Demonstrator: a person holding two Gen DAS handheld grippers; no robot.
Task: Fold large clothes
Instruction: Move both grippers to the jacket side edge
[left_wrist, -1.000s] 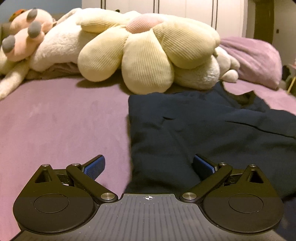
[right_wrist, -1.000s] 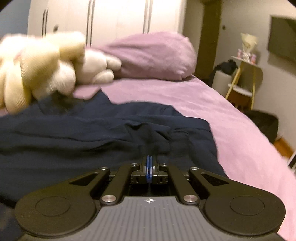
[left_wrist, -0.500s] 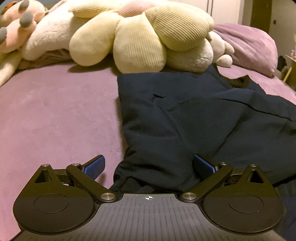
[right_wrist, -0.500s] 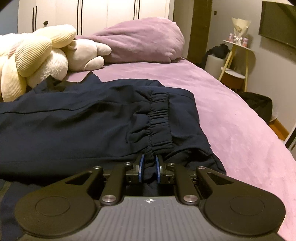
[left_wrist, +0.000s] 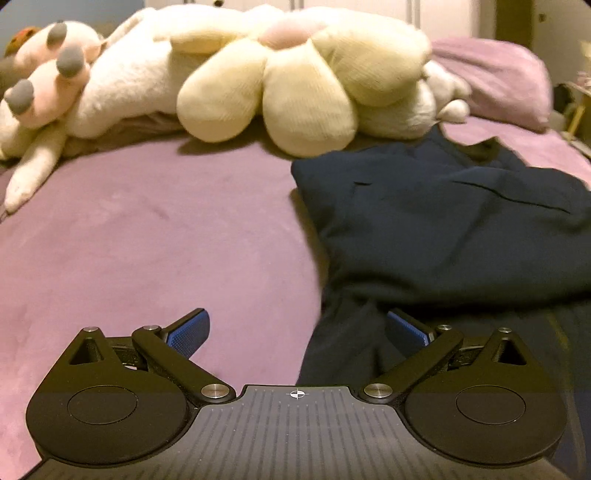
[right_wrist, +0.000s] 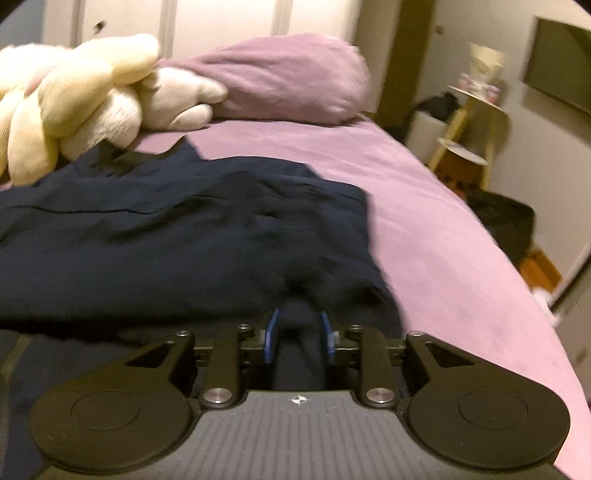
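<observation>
A dark navy garment (left_wrist: 443, 229) lies folded over on the purple bed, its upper layer resting on a lower one. It also shows in the right wrist view (right_wrist: 166, 240). My left gripper (left_wrist: 295, 330) is wide open at the garment's near left edge, its right pad over the dark cloth, its left pad over the sheet. My right gripper (right_wrist: 300, 334) is partly open, jaws a small gap apart, with a fold of the navy cloth lying loose between the blue pads.
A cream flower cushion (left_wrist: 306, 77) and white and pink plush toys (left_wrist: 48, 88) lie at the bed's far side. A purple pillow (right_wrist: 280, 77) sits behind. The bed's right edge (right_wrist: 517, 266) drops toward a small yellow side table (right_wrist: 472, 122).
My right gripper went from shut on the cloth to partly open, releasing its grip. My left gripper stayed open and swung left, so the garment now sits further right in its view.
</observation>
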